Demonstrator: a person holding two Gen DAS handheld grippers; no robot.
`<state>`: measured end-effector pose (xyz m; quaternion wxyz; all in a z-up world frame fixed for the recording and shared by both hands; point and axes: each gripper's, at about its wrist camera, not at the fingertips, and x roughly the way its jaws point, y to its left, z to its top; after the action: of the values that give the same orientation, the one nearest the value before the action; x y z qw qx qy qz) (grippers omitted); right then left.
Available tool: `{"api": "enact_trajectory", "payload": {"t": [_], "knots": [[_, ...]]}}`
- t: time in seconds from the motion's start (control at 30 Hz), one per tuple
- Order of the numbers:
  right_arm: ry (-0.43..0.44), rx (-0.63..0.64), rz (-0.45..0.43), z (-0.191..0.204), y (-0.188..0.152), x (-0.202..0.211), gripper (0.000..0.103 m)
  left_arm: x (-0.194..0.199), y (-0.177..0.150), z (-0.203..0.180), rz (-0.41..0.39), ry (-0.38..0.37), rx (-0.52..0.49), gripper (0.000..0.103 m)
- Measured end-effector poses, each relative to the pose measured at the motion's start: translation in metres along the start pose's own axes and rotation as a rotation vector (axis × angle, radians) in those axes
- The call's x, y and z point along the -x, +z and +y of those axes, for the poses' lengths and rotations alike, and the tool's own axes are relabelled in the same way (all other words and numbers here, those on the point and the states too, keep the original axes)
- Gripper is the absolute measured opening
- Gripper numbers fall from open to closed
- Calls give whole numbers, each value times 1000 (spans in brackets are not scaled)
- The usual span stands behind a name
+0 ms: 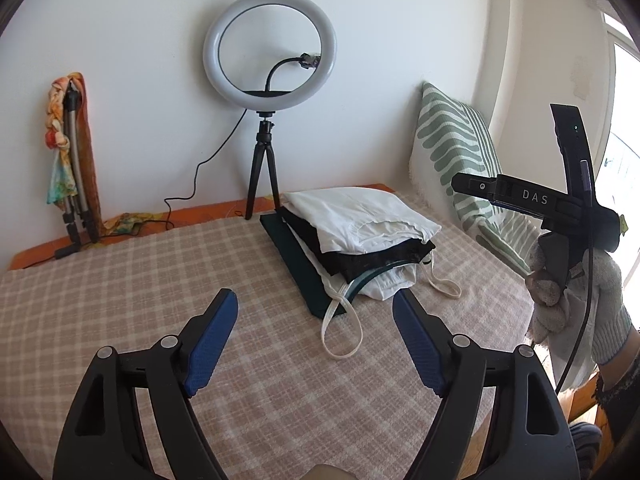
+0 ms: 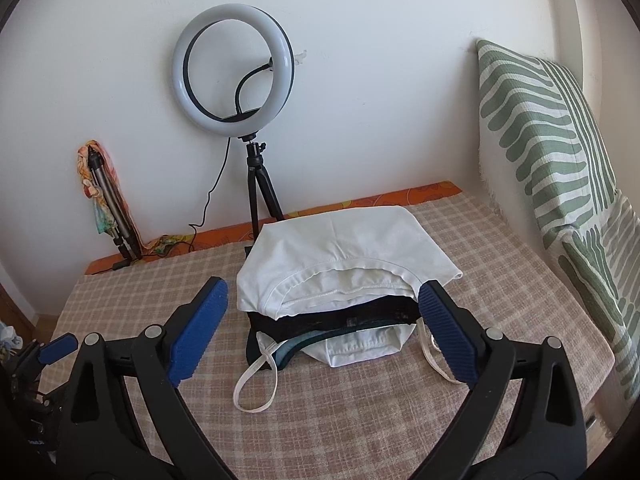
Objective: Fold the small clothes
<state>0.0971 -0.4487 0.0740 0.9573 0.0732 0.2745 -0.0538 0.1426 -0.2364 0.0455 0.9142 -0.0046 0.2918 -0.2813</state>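
On checked bedcover (image 2: 360, 420) — folded stack (image 2: 340, 280), lower garments mostly hidden; left gripper (image 1: 314, 312), right gripper (image 2: 322, 300) agape, empty.

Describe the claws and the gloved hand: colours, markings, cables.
Both the left claw and the right claw have black plastic frames, silver rivets and ribbed blue pads. The right unit reads "DAS", with a black cable. The right hand wears a knit grey-white glove.

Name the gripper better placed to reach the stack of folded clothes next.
Right, probably. The right gripper is open directly facing the stack of folded clothes; the left gripper is also open but faces bare checked blanket.
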Motion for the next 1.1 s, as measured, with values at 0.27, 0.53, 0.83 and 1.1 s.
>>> {"api": "enact_trajectory", "payload": {"t": [0.27,0.53,0.83,1.1], "knots": [[-33,-27,-29,10,-30,-2,103,1,-10,0,42,9,-20,83],[-58,-86,-63,-1,-51,-9,103,8,-11,4,2,73,-17,102],[-83,-55,-90,1,-64,-14,103,-4,-22,6,-9,149,-65,102],[-104,-21,-118,6,-70,-12,103,-17,-37,1,39,189,-119,102]]}}
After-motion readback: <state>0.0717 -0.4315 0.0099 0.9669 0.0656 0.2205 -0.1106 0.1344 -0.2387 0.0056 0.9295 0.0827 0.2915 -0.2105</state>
